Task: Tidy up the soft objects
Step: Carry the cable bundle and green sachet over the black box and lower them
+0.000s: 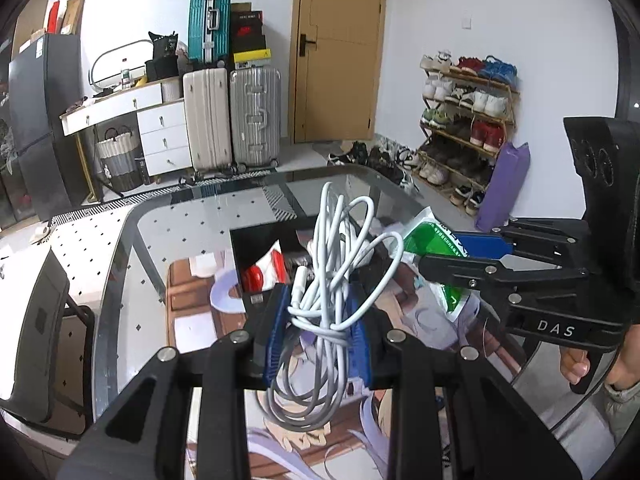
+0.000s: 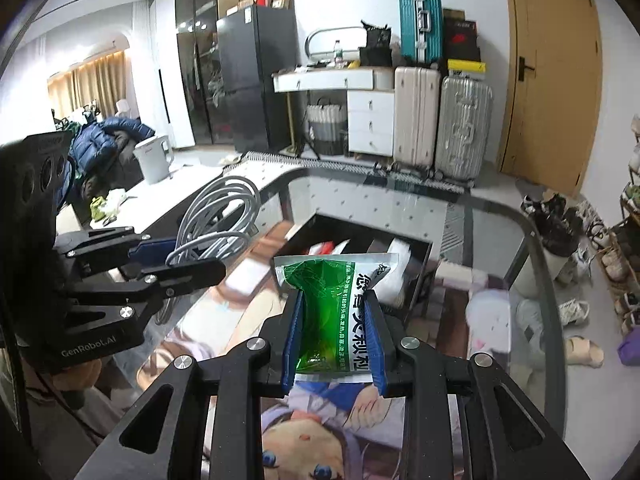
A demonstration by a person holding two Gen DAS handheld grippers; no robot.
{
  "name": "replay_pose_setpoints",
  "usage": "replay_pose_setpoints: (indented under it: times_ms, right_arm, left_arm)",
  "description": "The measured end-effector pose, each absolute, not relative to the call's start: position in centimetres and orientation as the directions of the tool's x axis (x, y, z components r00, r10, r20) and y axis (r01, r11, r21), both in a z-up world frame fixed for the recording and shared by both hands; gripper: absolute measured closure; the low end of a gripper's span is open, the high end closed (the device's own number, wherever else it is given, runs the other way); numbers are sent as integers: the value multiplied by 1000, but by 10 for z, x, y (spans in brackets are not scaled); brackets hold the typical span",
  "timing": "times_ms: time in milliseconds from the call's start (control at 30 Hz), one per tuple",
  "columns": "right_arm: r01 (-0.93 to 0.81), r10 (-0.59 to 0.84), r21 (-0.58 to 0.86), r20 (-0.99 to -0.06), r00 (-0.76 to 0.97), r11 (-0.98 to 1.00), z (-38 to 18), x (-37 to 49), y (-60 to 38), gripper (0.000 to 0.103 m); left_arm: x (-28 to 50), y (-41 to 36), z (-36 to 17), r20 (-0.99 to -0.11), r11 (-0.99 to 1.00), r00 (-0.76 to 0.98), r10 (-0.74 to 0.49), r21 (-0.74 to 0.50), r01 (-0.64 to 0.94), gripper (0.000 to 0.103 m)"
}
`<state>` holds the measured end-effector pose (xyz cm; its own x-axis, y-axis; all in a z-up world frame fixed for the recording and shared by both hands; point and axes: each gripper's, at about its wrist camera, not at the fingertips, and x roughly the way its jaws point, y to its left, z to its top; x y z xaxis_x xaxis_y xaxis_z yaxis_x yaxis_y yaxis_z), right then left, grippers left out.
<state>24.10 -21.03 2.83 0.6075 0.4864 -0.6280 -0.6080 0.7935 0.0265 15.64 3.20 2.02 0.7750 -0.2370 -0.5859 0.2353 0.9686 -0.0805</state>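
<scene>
My left gripper (image 1: 320, 320) is shut on a coiled white cable (image 1: 336, 264) and holds it above the glass table (image 1: 120, 264). The cable also shows in the right wrist view (image 2: 216, 220), held by the left gripper (image 2: 184, 260). My right gripper (image 2: 334, 336) is shut on a green and white soft packet (image 2: 332, 300), lifted above the table. The packet (image 1: 436, 240) and right gripper (image 1: 460, 256) show at the right in the left wrist view. A black open box (image 1: 260, 248) on the table holds a red and white packet (image 1: 264, 272). The box (image 2: 416, 248) lies just beyond the green packet.
An anime-print mat (image 2: 320, 440) lies under both grippers. A black chair (image 1: 40, 320) stands at the table's left. Suitcases (image 1: 232, 120), a white drawer unit (image 1: 160, 132), a door (image 1: 340, 48) and a shoe rack (image 1: 464, 120) stand beyond the table.
</scene>
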Motion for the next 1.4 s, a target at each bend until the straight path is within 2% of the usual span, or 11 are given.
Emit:
replay_pose_setpoints:
  times_ms: [333, 467, 867, 1100, 1400]
  right_arm:
    - [-559, 452, -29, -554, 699, 828, 50, 269, -199, 75]
    - [-530, 430, -34, -541, 722, 847, 46, 297, -196, 75]
    - [-527, 418, 21, -636, 649, 850, -7, 373, -174, 75]
    - [-515, 411, 52, -674, 614, 855, -27, 392, -165, 74]
    - [-512, 394, 57, -712, 581, 857, -53, 406, -162, 73]
  left_arm:
    - [186, 38, 34, -516, 970, 822, -239, -100, 219, 75]
    - [209, 44, 28, -517, 970, 821, -241, -135, 200, 75]
    - [270, 47, -19, -601, 977, 774, -200, -185, 109, 75]
    - [299, 50, -44, -643, 963, 729, -235, -254, 86, 75]
    - [314, 40, -65, -684, 955, 683, -258, -286, 74, 75]
